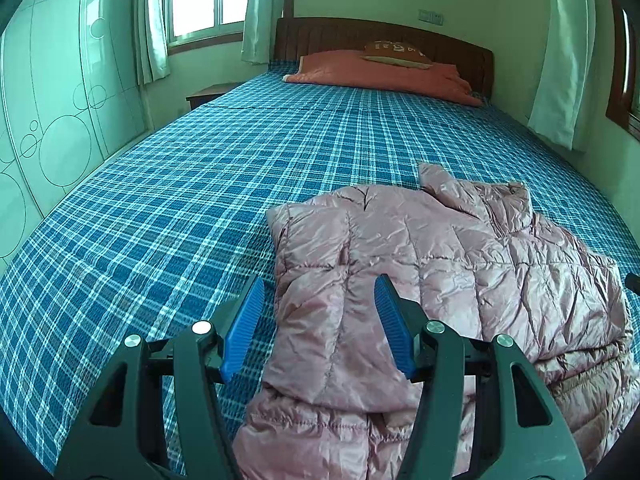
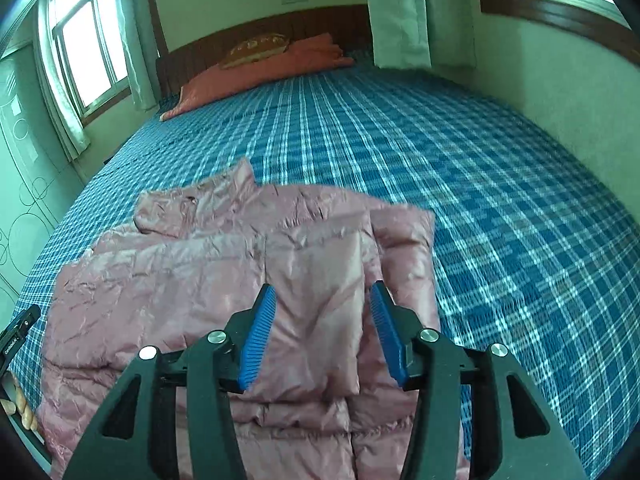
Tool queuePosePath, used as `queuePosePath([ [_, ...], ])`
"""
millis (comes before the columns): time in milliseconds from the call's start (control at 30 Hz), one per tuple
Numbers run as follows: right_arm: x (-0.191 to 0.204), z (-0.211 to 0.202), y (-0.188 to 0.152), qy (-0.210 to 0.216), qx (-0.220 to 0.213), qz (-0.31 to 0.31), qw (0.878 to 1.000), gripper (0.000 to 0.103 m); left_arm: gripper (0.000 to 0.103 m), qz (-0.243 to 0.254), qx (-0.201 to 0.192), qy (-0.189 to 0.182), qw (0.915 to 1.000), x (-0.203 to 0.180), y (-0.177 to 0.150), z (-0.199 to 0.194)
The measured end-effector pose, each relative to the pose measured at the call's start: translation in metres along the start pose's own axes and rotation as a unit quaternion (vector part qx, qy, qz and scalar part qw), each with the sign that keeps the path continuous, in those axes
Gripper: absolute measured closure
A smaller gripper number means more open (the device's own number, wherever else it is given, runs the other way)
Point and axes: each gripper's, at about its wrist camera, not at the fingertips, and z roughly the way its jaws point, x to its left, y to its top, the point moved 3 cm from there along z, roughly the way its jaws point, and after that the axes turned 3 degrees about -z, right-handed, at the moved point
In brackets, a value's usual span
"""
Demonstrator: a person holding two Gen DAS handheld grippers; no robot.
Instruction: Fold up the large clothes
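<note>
A pink quilted puffer jacket [image 1: 440,272] lies flat on the blue plaid bed [image 1: 180,200], both sleeves folded in over its body and the collar at the far end. My left gripper [image 1: 320,292] is open and empty above the jacket's left folded sleeve. In the right wrist view the jacket [image 2: 200,272] fills the lower left, and my right gripper [image 2: 322,300] is open and empty above the right folded sleeve [image 2: 320,312]. The left gripper's tip [image 2: 20,328] shows at the left edge of the right wrist view.
An orange folded quilt [image 1: 380,72] with a brown pillow [image 1: 396,54] lies at the wooden headboard [image 1: 340,32]. A wardrobe [image 1: 52,100] stands left of the bed, a wall [image 2: 560,80] on the right. Curtains hang at the windows. Plaid sheet [image 2: 480,180] stretches beyond the jacket.
</note>
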Motion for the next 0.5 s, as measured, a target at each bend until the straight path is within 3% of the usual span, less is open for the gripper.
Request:
queuePosePath([
  [167, 0.01, 0.059, 0.009, 0.001, 0.045, -0.017, 0.999, 0.053, 0.046, -0.002, 0.033, 0.02, 0.9993, -0.003, 0.007, 0.041],
  [267, 0.007, 0.087, -0.002, 0.0, 0.082, -0.015, 0.997, 0.053, 0.044, 0.002, 0.081, 0.034, 0.9961, -0.001, -0.001, 0.072],
  [333, 0.009, 0.087, -0.003, -0.004, 0.077, -0.026, 0.997, 0.053, 0.043, -0.009, 0.1, 0.027, 0.9946, 0.002, -0.007, 0.084],
  [500, 0.018, 0.044, -0.005, -0.019, 0.043, -0.045, 0.998, 0.053, 0.045, -0.021, 0.063, 0.036, 0.9971, 0.007, -0.004, 0.057],
])
